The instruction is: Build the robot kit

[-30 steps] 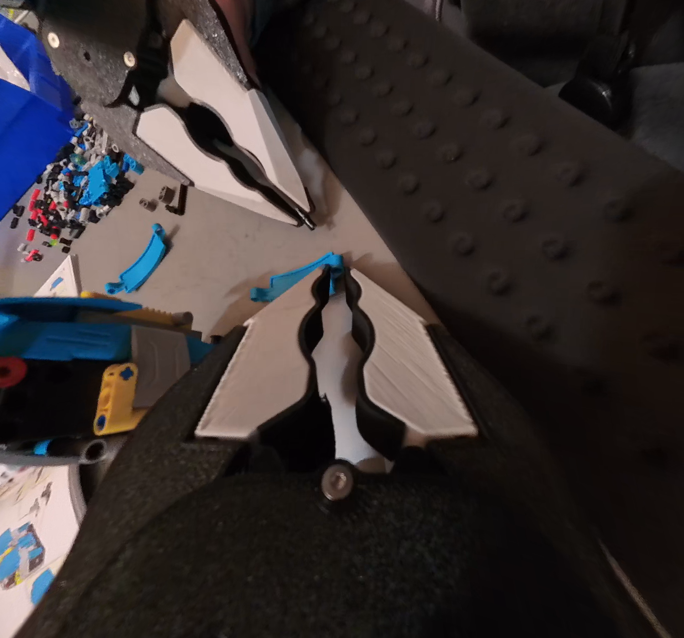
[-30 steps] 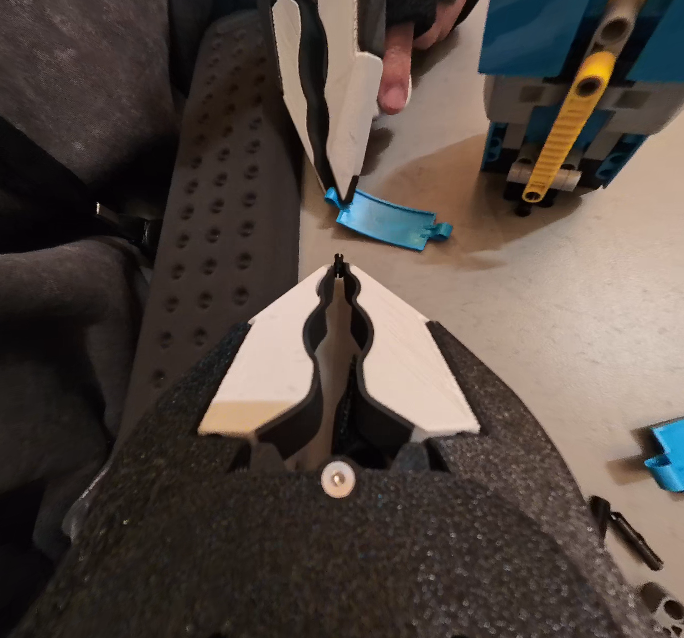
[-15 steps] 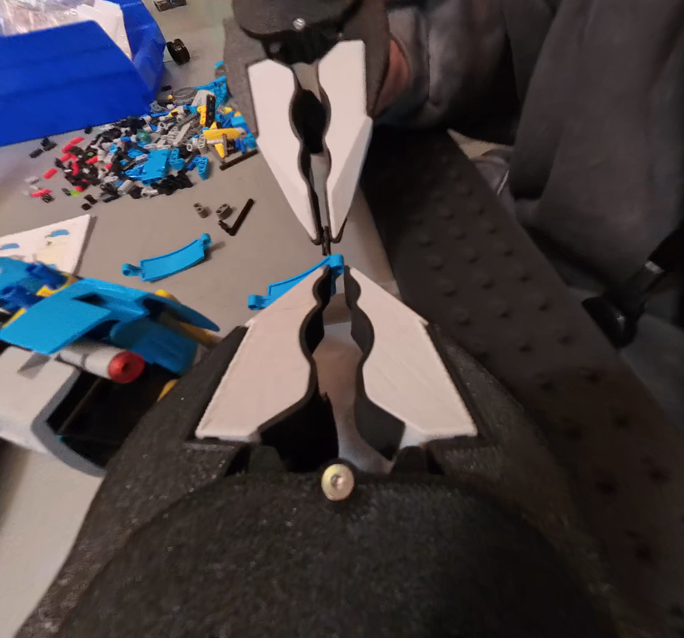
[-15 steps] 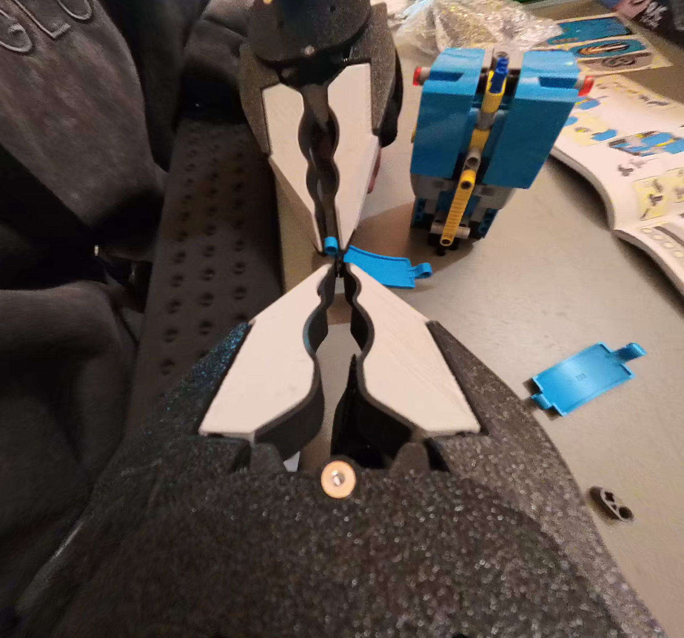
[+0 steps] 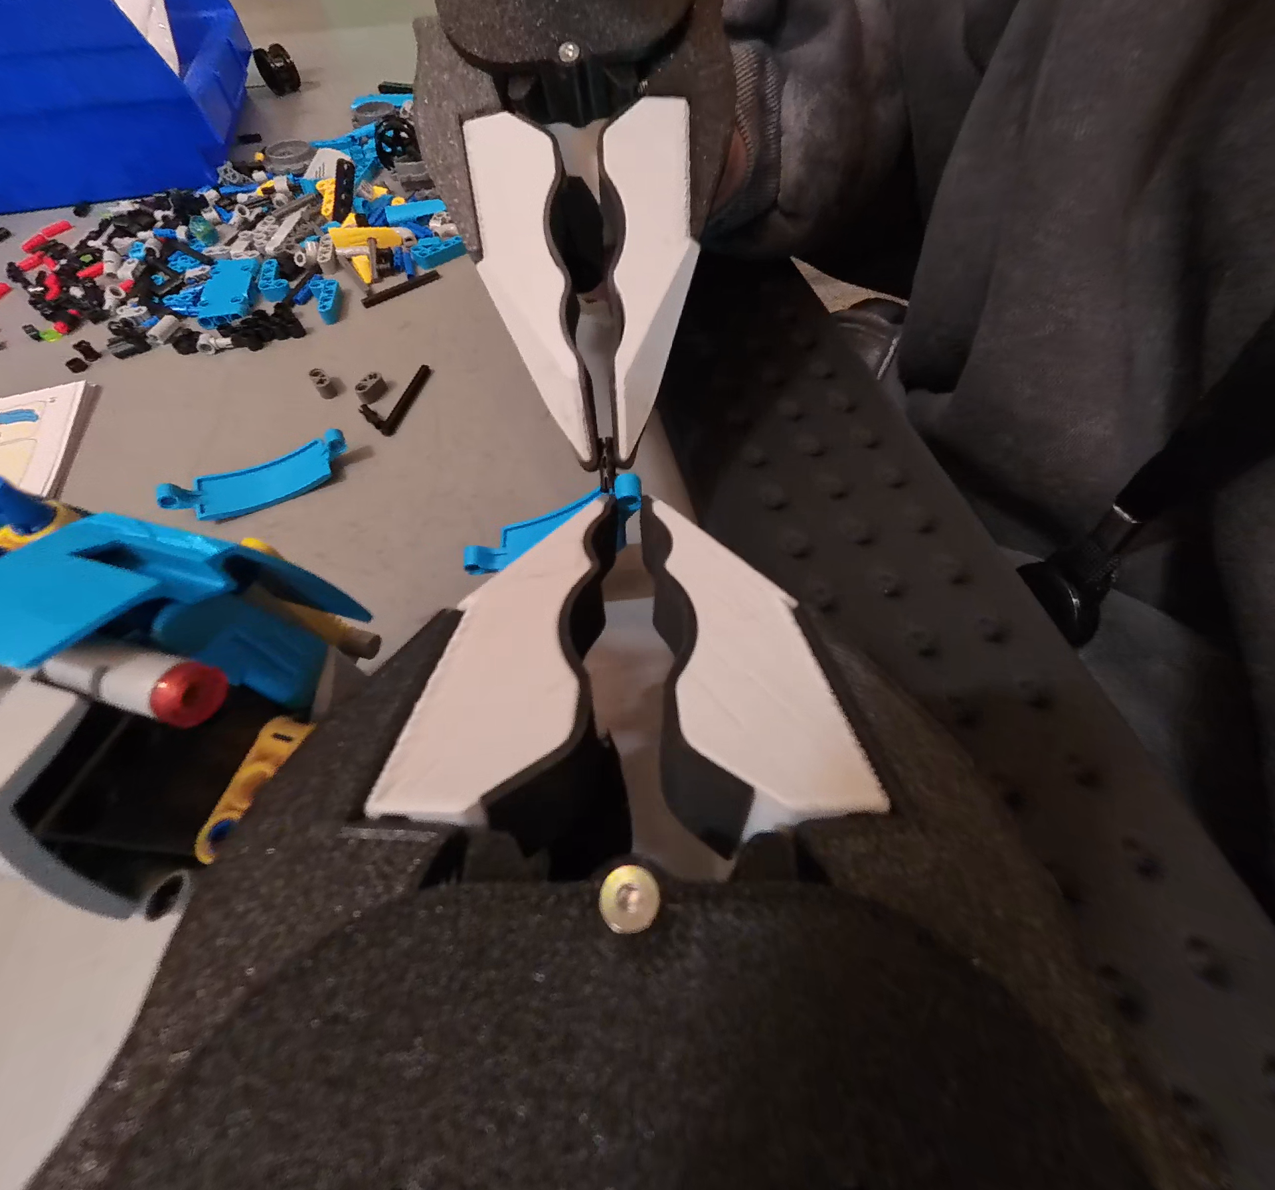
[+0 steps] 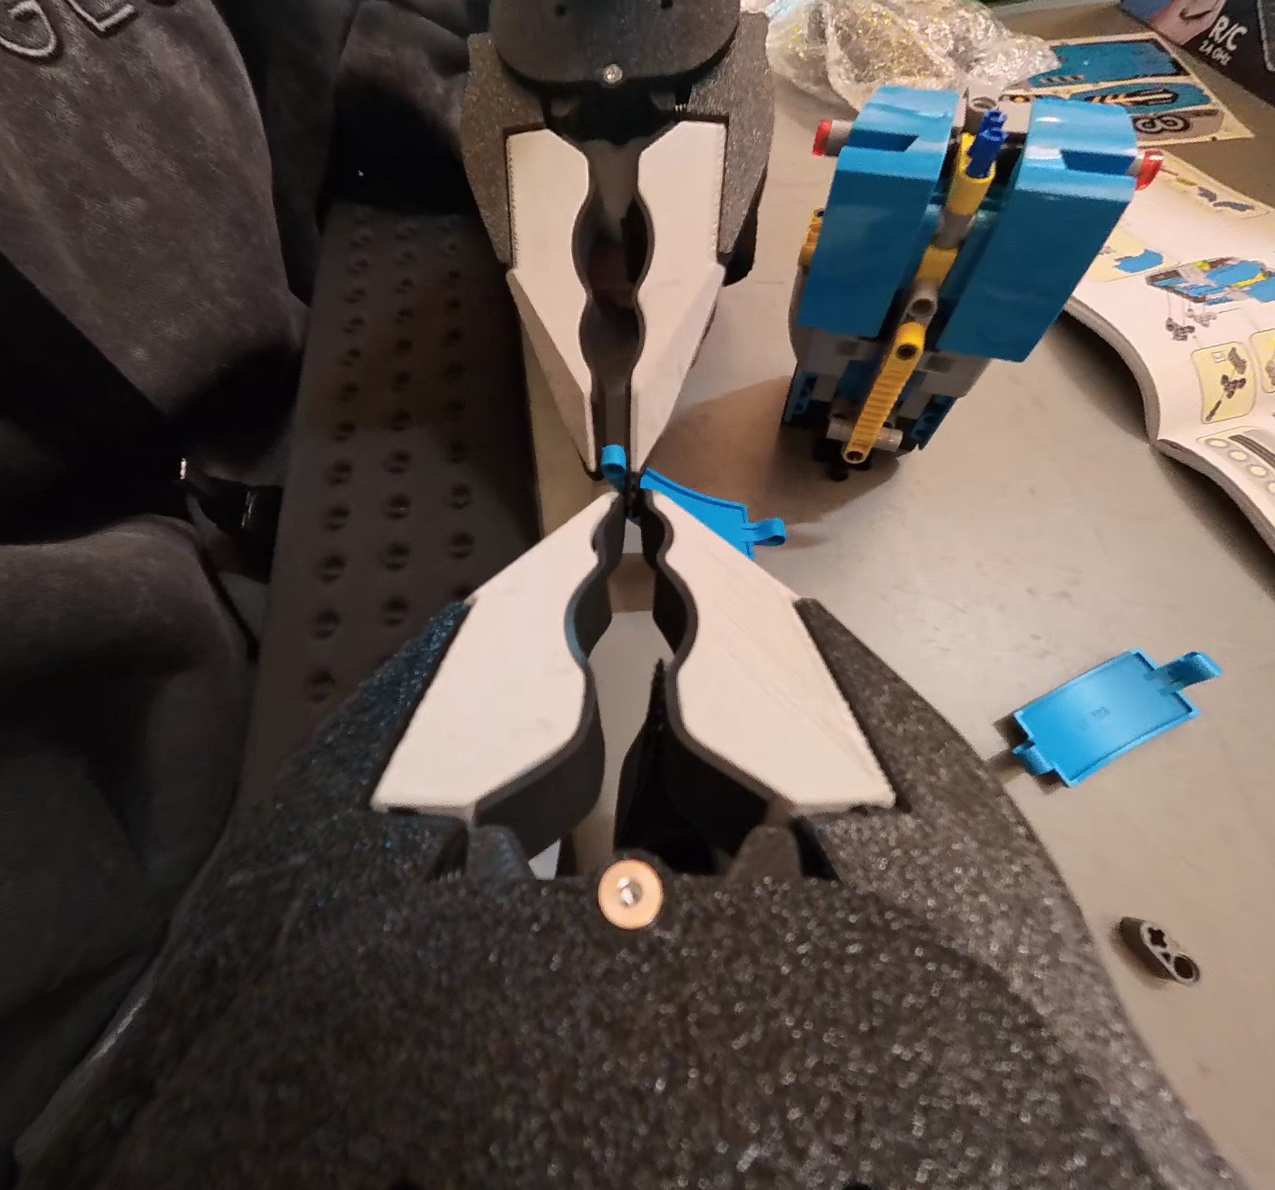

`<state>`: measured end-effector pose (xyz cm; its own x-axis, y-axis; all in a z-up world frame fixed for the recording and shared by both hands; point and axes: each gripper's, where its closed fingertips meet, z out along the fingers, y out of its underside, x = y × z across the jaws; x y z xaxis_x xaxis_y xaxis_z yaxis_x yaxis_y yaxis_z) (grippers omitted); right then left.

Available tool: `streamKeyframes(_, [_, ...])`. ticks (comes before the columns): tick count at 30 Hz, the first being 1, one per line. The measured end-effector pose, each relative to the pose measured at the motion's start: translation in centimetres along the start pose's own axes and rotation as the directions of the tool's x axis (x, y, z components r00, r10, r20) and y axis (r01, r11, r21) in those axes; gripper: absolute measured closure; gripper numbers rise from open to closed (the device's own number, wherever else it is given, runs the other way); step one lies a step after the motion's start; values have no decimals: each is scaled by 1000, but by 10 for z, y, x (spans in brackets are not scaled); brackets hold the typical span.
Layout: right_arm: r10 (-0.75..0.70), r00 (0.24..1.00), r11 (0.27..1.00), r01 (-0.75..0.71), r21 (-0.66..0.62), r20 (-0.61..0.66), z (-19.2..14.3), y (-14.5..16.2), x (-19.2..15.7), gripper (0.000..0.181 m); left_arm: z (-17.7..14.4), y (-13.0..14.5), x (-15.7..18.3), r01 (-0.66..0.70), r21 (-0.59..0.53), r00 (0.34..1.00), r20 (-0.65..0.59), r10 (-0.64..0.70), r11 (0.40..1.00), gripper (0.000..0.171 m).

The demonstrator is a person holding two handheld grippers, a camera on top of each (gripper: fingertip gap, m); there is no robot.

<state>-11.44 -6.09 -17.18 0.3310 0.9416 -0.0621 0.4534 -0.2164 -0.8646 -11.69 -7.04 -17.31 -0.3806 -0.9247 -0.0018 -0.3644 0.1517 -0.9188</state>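
My left gripper (image 5: 621, 505) is shut on one end of a blue curved panel (image 5: 524, 536), near its small loop. My right gripper (image 6: 631, 501) is shut on a small black pin (image 6: 629, 487). The two grippers meet tip to tip above the table's near edge. The pin touches the panel's loop end. In the left wrist view the right gripper (image 5: 607, 456) comes in from above with the pin (image 5: 607, 472). In the right wrist view the left gripper (image 6: 621, 467) comes from above with the panel (image 6: 697, 505) trailing to the right.
A blue and yellow brick vehicle (image 6: 931, 246) stands on the grey table. A second blue panel (image 6: 1104, 715), a pile of loose parts (image 5: 228, 260), a blue bin (image 5: 90, 101), a black axle (image 5: 403, 398) and an open booklet (image 6: 1207, 363) lie around. A black dimpled pad (image 5: 897, 536) borders the table. Less than 4 cm separates the two grippers' tips. From either gripper's tips it is about 15 centimetres to the black axle (image 5: 403, 398).
Both grippers have swung level and come together tip to tip. The pin in the right gripper has closed in on the loop end of the panel that the left gripper holds.
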Motion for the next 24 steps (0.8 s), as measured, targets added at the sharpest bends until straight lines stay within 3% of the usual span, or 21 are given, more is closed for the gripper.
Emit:
streamKeyframes(16, [38, 999, 997, -40, 58, 39, 0, -6, -3, 177, -2, -2, -3, 47, 19, 999, -1, -47, 999, 166])
streamKeyframes(24, [32, 994, 996, -40, 77, 103, 2, -9, -13, 178, -1, -7, 6, 95, 40, 993, -80, -92, 995, 166])
